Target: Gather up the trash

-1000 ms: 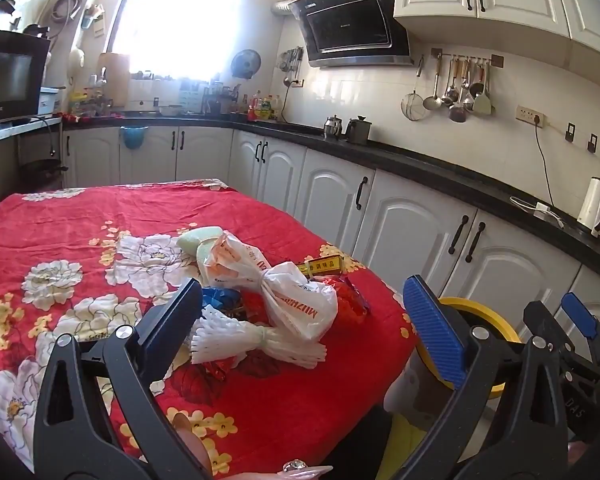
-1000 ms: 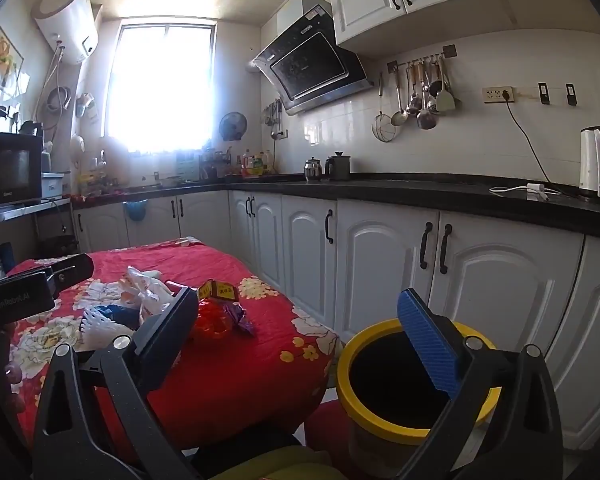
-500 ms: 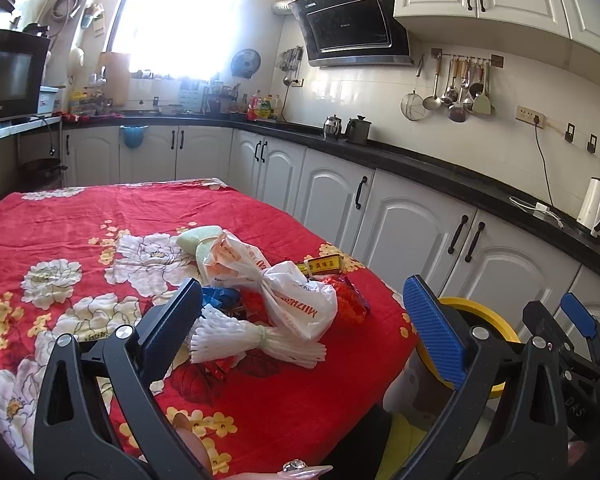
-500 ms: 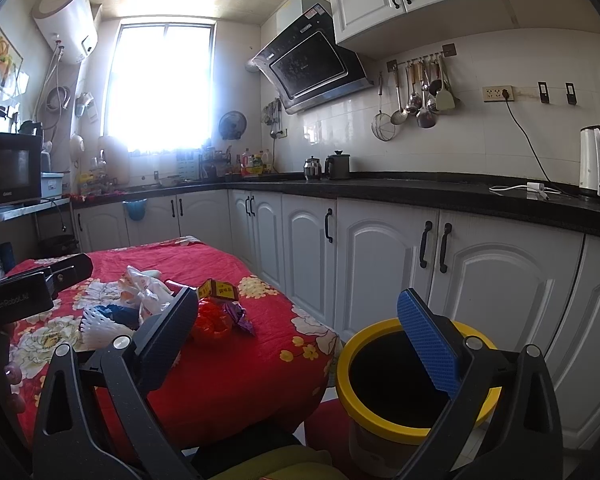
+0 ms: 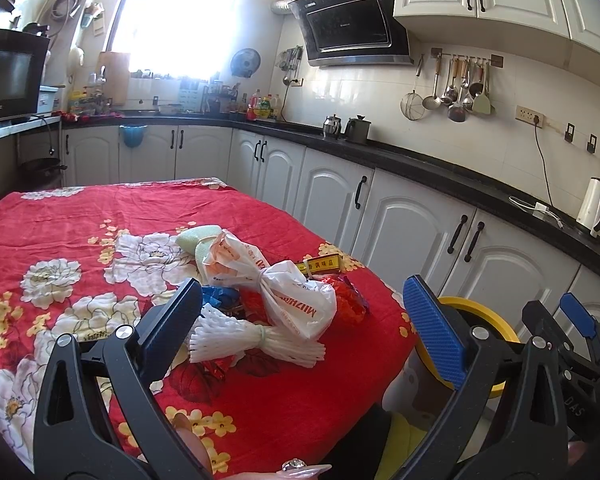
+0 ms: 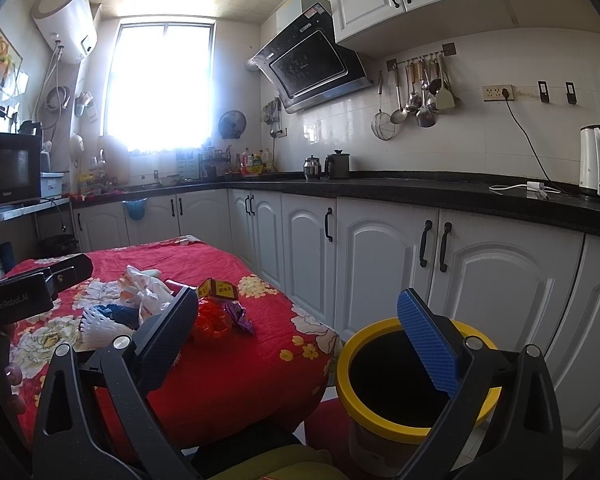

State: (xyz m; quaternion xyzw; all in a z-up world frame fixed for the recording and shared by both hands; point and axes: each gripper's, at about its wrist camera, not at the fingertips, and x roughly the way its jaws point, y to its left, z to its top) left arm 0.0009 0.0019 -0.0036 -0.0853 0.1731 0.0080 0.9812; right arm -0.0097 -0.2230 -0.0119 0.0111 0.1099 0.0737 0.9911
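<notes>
Between spread left tool [image 5: 306,322] fingers: white bag [image 5: 288,294], untouched, beyond fingertips

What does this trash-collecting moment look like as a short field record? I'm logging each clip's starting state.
trash pile: knotted white plastic bag, white foam net, small yellow box, red wrapper
surface: red floral tablecloth
bin: yellow-rimmed bin, on the floor beside the table, interior dark
left gripper: jaws open, holding nothing, facing the pile
right gripper: jaws open, holding nothing
</notes>
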